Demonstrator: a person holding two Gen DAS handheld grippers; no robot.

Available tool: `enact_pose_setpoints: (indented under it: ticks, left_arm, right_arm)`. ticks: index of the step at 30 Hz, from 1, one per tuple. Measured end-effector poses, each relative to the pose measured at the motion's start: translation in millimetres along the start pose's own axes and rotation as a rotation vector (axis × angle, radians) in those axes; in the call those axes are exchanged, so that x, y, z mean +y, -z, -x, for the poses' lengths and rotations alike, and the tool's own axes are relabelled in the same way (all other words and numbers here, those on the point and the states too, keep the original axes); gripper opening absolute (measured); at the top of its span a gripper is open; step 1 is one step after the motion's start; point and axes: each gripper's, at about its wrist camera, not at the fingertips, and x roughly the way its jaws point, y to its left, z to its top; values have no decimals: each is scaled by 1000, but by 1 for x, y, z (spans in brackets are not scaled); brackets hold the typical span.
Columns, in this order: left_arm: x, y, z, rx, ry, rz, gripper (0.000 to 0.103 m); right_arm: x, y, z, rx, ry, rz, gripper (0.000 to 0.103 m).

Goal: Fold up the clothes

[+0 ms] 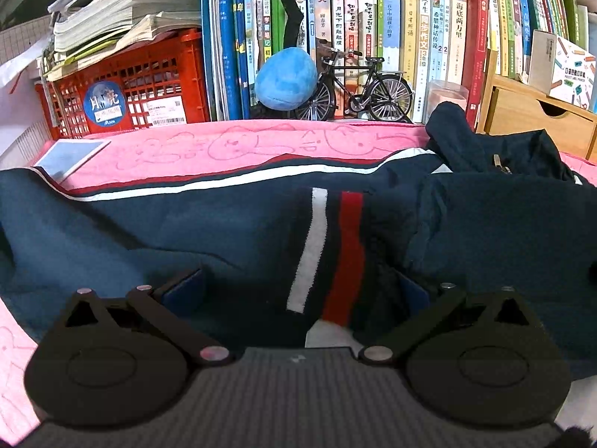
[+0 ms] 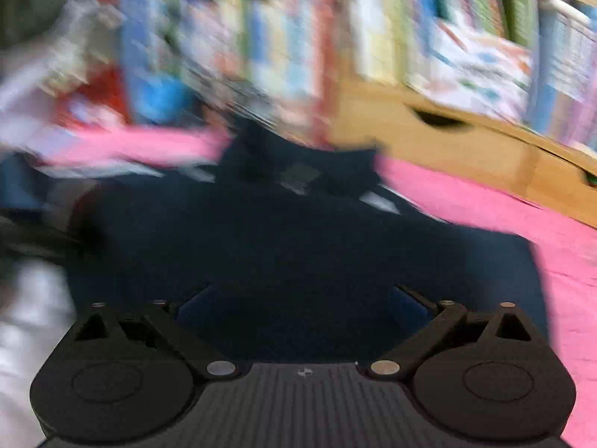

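Note:
A navy jacket (image 1: 186,231) with white and red stripes lies spread on the pink towel (image 1: 224,145). Its striped sleeve cuff (image 1: 328,254) is folded over the body and runs toward me. My left gripper (image 1: 298,291) is open, its blue pads (image 1: 183,291) wide apart, with the cuff lying between them closer to the right pad. The right wrist view is heavily motion-blurred. There my right gripper (image 2: 302,306) is open just above the dark jacket (image 2: 298,231), nothing pinched. The bunched collar with a zipper pull (image 1: 500,162) sits at the far right.
Behind the towel stands a bookshelf (image 1: 373,18) with a red crate (image 1: 130,86), a blue plush ball (image 1: 285,78), a model bicycle (image 1: 358,86) and a wooden drawer box (image 1: 533,119). A grey tablet (image 1: 71,155) lies on the towel's far left corner.

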Motion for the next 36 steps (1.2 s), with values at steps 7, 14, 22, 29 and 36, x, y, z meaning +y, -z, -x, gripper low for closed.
enact_pose_setpoints:
  ticks: [7,14,22,29,36]
  left_arm:
    - [0,0,1,5,17,4,103]
    - [-1,-1,1,8,13,7,103]
    - [1,-2,1,11,16,12,103]
    - [1,-2,1,12,17,7,103]
    - [-1,-2,2,12,1,10,103]
  right_arm:
    - [-145,2,-3,45,382,-449,99]
    - [-58,-25,30,-96,85,-204,97]
    - [9,8,27,-25,-49,25,101]
    - [-128,71,66,3,239,-278,102]
    - [-72,62,90,-98,125,-228,100]
